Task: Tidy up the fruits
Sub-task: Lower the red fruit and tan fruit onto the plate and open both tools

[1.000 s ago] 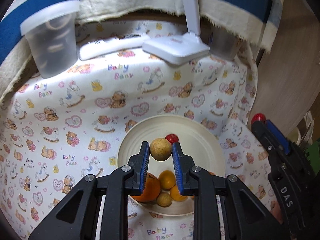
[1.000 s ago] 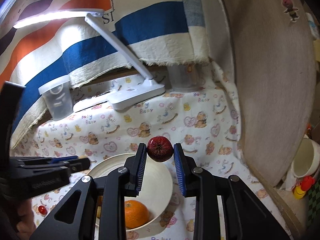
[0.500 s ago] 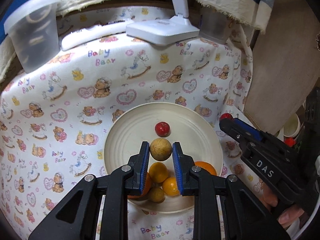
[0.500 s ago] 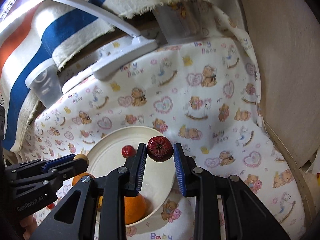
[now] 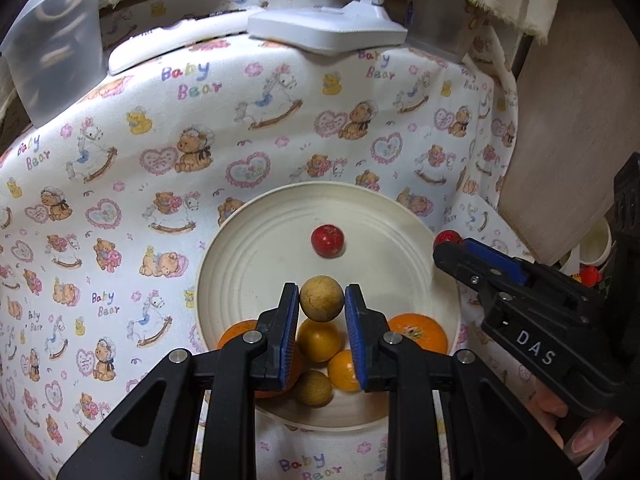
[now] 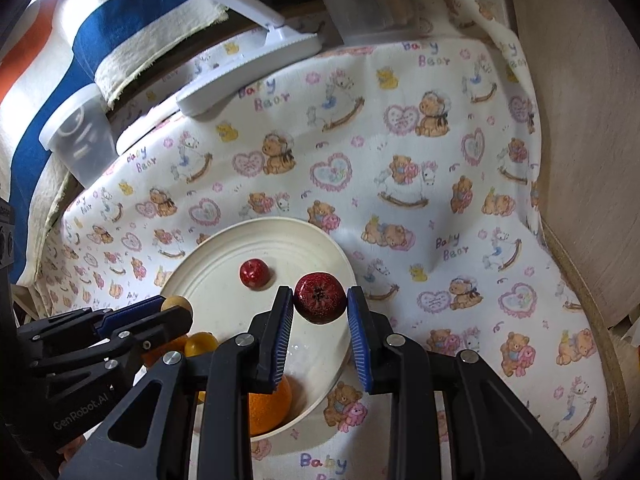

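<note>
A cream plate [image 5: 240, 264] [image 6: 208, 256] lies on the bear-print cloth. In it are a small red fruit [image 5: 327, 240] [image 6: 254, 274], two oranges [image 5: 420, 332], two yellow fruits [image 5: 318, 340] and a tan ball [image 5: 314, 388]. My left gripper [image 5: 322, 300] is shut on a tan round fruit [image 5: 322, 299] above the plate's near half. My right gripper [image 6: 319, 300] is shut on a dark red fruit [image 6: 320, 298] over the plate's right rim. In the left wrist view that right gripper [image 5: 450, 240] comes in from the right with the red fruit [image 5: 446, 236] at its tip.
A white desk lamp base [image 5: 328, 34] [image 6: 280, 46] and a flat white bar [image 5: 160, 46] lie at the back of the table. A lidded clear tub [image 5: 52, 52] [image 6: 80, 136] stands back left, another clear container [image 5: 440, 28] back right. A wooden wall [image 6: 580, 120] bounds the right side.
Both grippers have sunk toward the plate and tipped downward, each keeping its fruit. The right gripper has drawn in over the plate's right rim. The plate's fruits look unmoved.
</note>
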